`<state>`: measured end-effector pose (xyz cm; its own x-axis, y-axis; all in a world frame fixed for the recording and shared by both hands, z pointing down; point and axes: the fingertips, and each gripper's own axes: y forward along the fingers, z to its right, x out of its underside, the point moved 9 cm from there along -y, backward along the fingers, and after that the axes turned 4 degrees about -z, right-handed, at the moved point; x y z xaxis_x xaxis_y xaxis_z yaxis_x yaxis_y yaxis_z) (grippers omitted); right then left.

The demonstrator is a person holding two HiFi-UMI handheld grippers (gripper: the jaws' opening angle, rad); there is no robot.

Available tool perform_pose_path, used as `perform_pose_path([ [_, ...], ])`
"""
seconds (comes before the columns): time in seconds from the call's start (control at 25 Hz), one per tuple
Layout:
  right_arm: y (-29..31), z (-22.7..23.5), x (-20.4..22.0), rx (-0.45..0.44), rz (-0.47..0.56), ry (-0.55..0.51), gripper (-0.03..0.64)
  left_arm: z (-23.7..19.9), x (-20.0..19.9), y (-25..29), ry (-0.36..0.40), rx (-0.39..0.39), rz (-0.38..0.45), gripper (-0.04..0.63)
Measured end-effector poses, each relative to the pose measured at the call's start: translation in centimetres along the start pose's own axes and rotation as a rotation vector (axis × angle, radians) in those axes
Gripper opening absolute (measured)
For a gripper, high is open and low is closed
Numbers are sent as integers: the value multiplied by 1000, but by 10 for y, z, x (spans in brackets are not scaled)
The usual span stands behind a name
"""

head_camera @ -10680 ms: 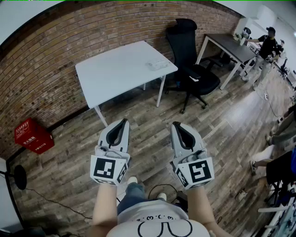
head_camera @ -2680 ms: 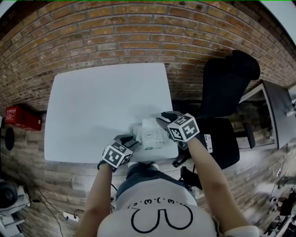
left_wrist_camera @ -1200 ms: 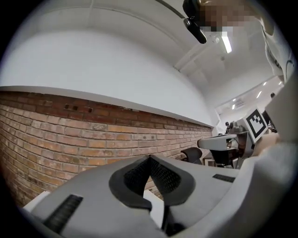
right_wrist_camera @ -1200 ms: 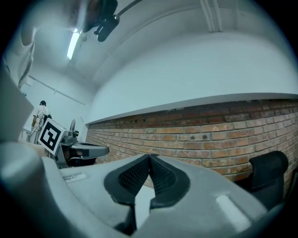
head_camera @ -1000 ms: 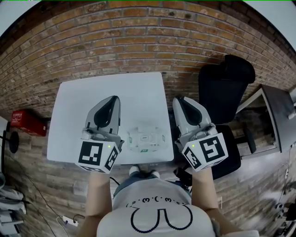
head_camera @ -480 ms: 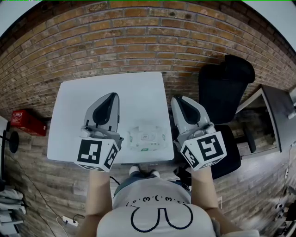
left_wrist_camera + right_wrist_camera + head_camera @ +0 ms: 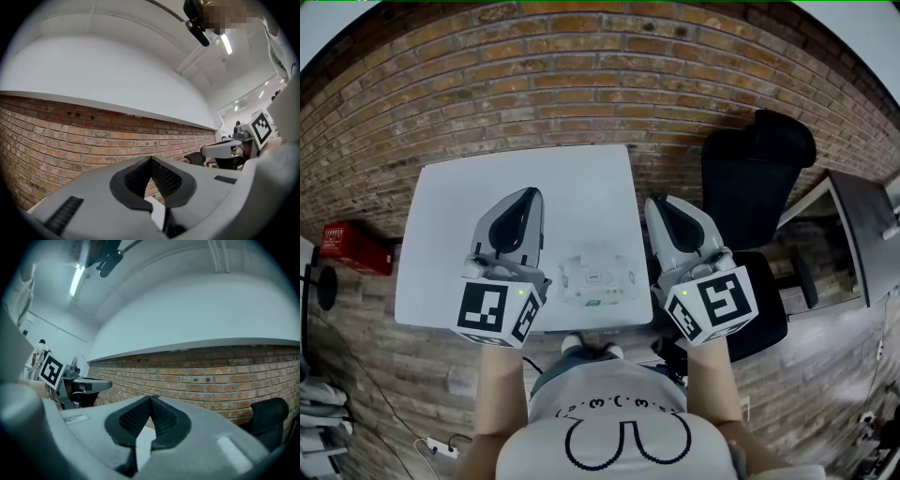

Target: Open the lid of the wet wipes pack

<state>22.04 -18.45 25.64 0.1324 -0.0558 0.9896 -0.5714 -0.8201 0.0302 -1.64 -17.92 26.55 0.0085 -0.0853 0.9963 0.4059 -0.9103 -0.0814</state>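
We hold our left gripper (image 7: 523, 195) and right gripper (image 7: 662, 202) up over the white table (image 7: 459, 216). Both have their jaws pressed together with nothing in them. The wet wipes pack (image 7: 598, 278) lies below, between them, near the table's front edge.

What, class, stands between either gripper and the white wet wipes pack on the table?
Nothing visible does. The white soft wet wipes pack lies alone on the white rectangular table, seen in the open gap between the shut, empty left gripper and right gripper.
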Motion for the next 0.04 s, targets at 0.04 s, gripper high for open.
perform_pose_path([
  [0.04, 0, 0, 0, 0, -1, -1, -2, 0, 0, 0, 1, 1, 0, -2],
])
